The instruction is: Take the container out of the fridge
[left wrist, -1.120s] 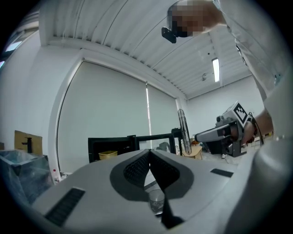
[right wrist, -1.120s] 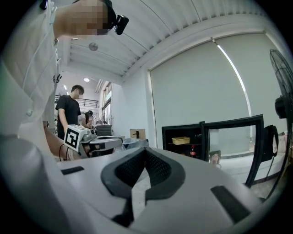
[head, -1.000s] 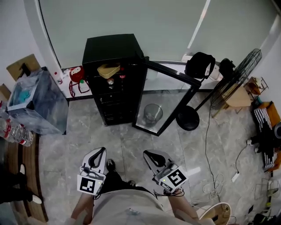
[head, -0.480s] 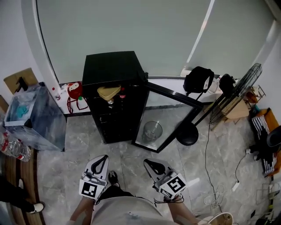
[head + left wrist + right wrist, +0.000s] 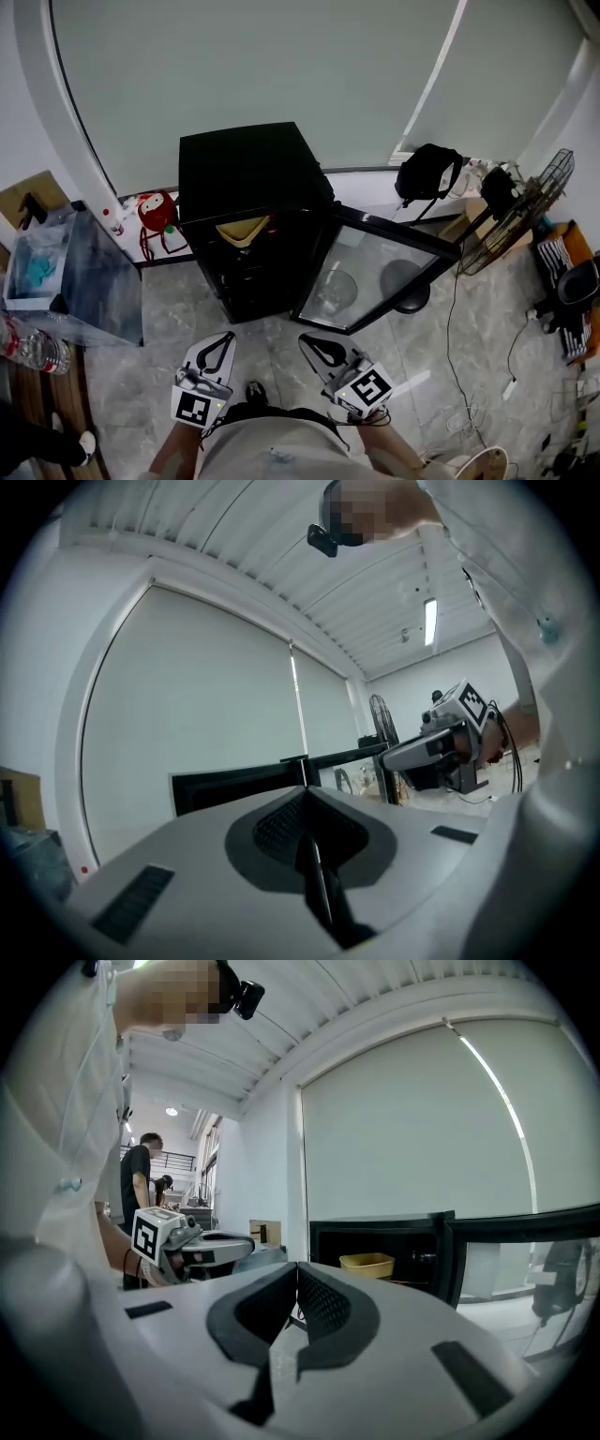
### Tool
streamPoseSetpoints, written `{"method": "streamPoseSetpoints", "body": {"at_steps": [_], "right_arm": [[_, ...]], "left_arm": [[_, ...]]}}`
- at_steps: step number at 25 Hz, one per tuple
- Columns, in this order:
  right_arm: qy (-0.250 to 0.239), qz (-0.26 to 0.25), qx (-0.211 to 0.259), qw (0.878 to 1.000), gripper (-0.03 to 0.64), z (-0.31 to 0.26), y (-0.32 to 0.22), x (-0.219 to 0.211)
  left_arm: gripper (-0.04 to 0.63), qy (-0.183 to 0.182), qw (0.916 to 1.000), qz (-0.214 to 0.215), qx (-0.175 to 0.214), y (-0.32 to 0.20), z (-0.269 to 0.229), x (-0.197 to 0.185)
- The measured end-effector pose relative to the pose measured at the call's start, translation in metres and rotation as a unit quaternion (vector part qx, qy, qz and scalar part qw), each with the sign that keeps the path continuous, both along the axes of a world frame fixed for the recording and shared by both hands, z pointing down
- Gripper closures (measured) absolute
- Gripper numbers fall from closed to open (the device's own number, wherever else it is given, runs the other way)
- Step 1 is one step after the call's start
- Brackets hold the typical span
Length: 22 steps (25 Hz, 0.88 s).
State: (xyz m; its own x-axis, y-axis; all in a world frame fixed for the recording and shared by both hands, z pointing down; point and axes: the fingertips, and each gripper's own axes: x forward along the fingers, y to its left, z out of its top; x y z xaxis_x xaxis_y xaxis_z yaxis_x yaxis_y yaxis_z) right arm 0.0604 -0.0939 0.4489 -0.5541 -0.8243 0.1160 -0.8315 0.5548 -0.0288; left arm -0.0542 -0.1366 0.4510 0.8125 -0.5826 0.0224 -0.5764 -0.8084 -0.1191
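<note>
My left tongs (image 5: 223,337) and right tongs (image 5: 307,339) are pinched closed, empty; the yellow container (image 5: 242,231) (half hidden) sits in the fridge (image 5: 248,169).

A red toy (image 5: 155,210) sits by the far wall on the left; nearer, a clear plastic bin (image 5: 70,281) stands on the marble floor (image 5: 155,352); far right, a black bag (image 5: 427,171) rests beside a wire fan (image 5: 523,208).

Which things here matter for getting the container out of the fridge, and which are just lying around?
For the job: fridge, its open door, yellow container, left gripper, right gripper.
Lying about: black bag, fan, plastic bin, bottle.
</note>
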Motion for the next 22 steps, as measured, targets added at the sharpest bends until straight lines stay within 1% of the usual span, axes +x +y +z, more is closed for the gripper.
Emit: {"method": "streamPoseSetpoints", "body": {"at_steps": [2,5,7,10,13,16,18,22], "right_arm": [[-0.003,0.0,-0.004,1.0,0.601,0.002,-0.014,-0.011],[0.002,-0.017,-0.02,1.0,0.601,0.011,-0.022,-0.024],[0.004,-0.026,-0.03,0.999,0.601,0.014,-0.028,-0.022],[-0.001,-0.034,-0.036,0.999,0.601,0.01,-0.042,-0.013],[0.007,-0.047,-0.031,0.998,0.601,0.006,-0.054,-0.018],[0.027,-0.051,-0.02,0.998,0.601,0.002,-0.067,-0.019],[0.028,-0.056,-0.017,0.998,0.601,-0.002,-0.074,-0.019],[0.03,-0.063,-0.012,0.997,0.601,-0.005,-0.086,-0.018]], "left_arm": [[0.589,0.002,0.9999,0.007,-0.007,-0.016,0.004,0.0],[0.589,0.017,0.9998,0.005,-0.007,-0.032,0.002,0.001],[0.589,0.016,0.9998,-0.005,-0.003,-0.038,0.0,0.002],[0.589,0.017,0.9993,-0.033,0.0,-0.048,-0.002,-0.001],[0.589,0.029,0.9982,-0.052,-0.004,-0.052,-0.007,-0.016],[0.589,0.023,0.9975,-0.067,-0.004,-0.058,-0.005,-0.025],[0.589,0.024,0.9967,-0.078,-0.004,-0.064,-0.006,-0.028],[0.589,0.02,0.9966,-0.08,-0.001,-0.074,-0.007,-0.029]]}}
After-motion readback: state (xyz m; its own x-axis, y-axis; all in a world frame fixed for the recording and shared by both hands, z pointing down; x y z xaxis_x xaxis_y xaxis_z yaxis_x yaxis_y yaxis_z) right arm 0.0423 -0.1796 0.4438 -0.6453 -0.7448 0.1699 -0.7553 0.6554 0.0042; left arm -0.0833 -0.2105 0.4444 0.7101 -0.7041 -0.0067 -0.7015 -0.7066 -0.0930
